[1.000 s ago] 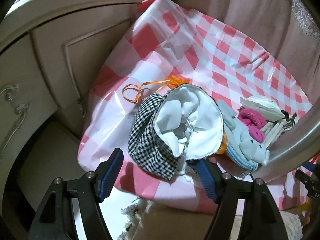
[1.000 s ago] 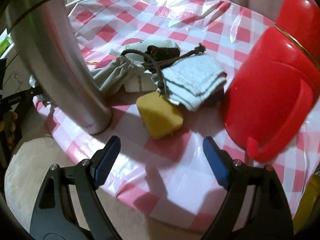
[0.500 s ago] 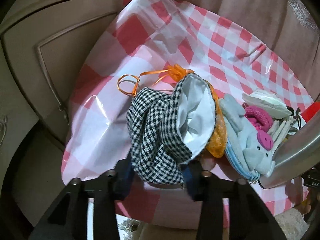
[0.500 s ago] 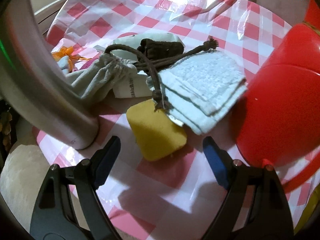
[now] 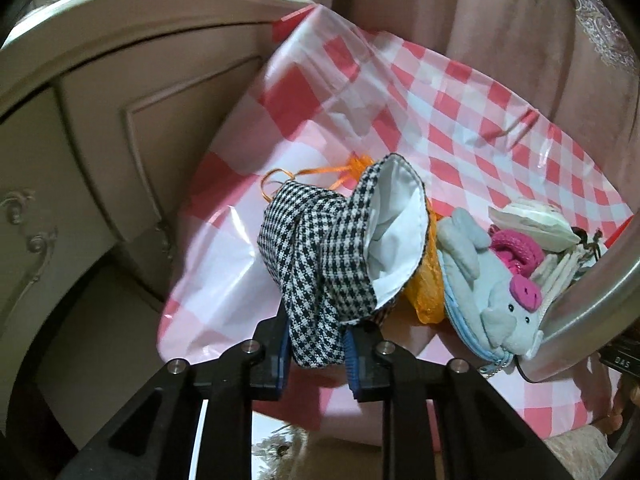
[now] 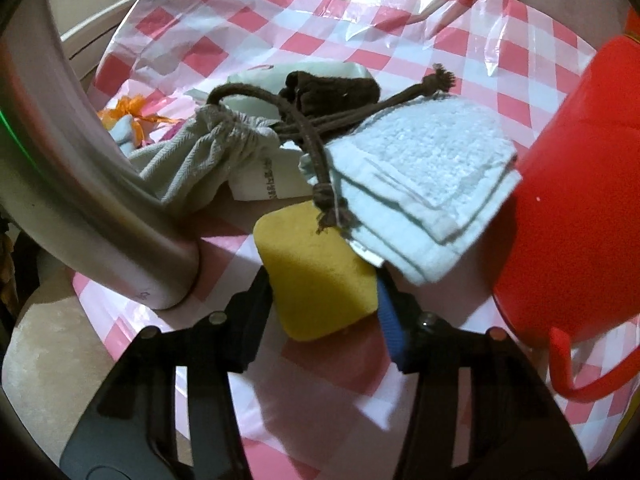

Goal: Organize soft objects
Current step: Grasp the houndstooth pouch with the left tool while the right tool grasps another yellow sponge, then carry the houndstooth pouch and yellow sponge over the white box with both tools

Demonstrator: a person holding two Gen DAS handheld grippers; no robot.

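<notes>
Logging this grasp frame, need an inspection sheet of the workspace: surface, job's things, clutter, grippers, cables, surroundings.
Surface: table under a wrinkled pink-and-white checked plastic cloth.
Job's things: houndstooth hat with white lining; yellow sponge; folded pale blue towel; grey drawstring bag; grey plush pouch; orange mesh bag.
Clutter: red plastic jug; metal flask; white packet.
Grippers: left gripper has just been closing, pads pinch the hat's brim; right gripper has just been closing, pads press the sponge's sides.
Cables: nothing seen; only the bag's brown cord.
Surroundings: cream panelled cabinet; pink curtain.
</notes>
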